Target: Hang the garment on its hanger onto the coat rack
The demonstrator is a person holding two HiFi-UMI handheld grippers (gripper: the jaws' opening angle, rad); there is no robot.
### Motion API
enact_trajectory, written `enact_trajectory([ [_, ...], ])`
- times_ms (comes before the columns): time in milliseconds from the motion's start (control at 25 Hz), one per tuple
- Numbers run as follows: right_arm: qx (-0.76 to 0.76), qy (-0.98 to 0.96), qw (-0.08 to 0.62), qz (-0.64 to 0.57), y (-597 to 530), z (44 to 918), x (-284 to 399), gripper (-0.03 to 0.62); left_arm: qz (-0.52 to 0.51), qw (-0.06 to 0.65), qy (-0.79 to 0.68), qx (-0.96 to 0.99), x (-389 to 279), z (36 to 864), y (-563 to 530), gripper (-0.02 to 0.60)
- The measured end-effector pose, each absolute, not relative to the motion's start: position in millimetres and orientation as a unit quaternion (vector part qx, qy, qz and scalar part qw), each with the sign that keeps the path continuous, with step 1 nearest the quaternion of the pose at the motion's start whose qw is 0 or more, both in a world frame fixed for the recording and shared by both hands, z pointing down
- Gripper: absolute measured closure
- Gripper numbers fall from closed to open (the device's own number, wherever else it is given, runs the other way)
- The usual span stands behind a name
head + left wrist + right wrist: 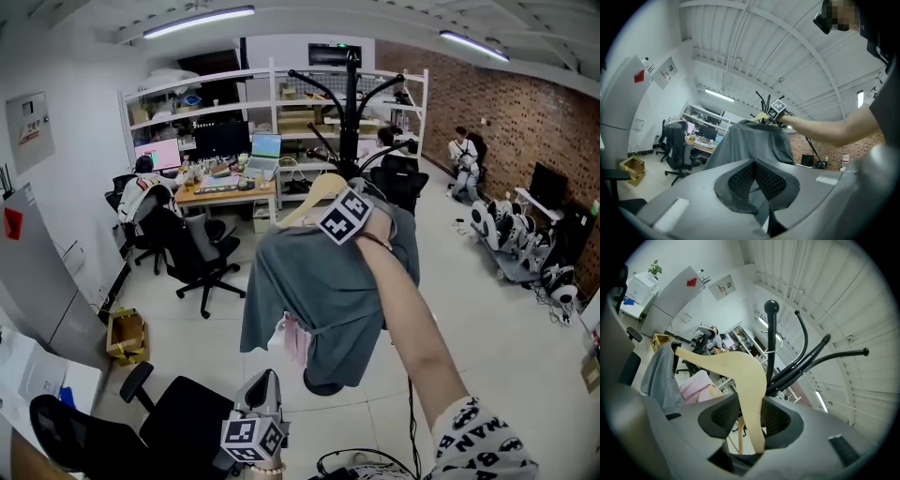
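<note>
One arm [405,314] outstretched, right claw [751,417] clamps the hanger [740,373] near the coat rack [771,336]; left claw [754,180] closed, empty.

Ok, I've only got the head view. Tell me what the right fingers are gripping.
Observer: The right gripper is clamped on the wooden hanger.
Operator: Now check the left one.
Observer: The left gripper is shut, nothing between its fingers.
Operator: Find the hook.
Observer: A thin metal hook shows beside the coat rack pole; whether it sits over an arm I cannot tell.
</note>
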State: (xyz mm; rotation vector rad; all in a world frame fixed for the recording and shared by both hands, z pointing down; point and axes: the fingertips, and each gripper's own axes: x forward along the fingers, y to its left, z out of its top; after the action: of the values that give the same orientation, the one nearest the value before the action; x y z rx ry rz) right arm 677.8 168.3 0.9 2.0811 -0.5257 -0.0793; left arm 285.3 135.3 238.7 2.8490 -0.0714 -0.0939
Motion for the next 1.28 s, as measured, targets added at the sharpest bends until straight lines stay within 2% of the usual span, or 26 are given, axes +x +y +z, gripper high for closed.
enact_trajectory([
  [600,0.84,-0.182,0.512,0.004,191,58,727,0.421,-0.03,0.142,-0.014,0.989,318,243,159,0.58],
  [920,0.83,-0.175,0.528,0.04,201,96,744,0.418,-0.016,0.147,0.001,0.989,307,255,164,0.58],
  [960,0.828,-0.176,0.531,0.047,205,103,745,0.405,-0.013,0.145,0.005,0.989,305,256,162,0.58],
  [1040,0.826,-0.19,0.527,0.062,210,118,742,0.33,-0.008,0.14,0.011,0.99,298,258,158,0.58],
  [1080,0.828,-0.197,0.521,0.064,210,121,739,0.318,-0.006,0.137,0.015,0.99,295,257,156,0.58],
  [1120,0.83,-0.202,0.517,0.06,209,120,734,0.33,-0.004,0.133,0.018,0.991,292,256,154,0.58],
  [1200,0.833,-0.204,0.512,0.044,210,111,721,0.404,-0.003,0.126,0.027,0.992,288,251,156,0.58],
  [1280,0.84,-0.206,0.502,0.025,219,101,697,0.402,-0.003,0.123,0.039,0.992,281,248,160,0.58],
])
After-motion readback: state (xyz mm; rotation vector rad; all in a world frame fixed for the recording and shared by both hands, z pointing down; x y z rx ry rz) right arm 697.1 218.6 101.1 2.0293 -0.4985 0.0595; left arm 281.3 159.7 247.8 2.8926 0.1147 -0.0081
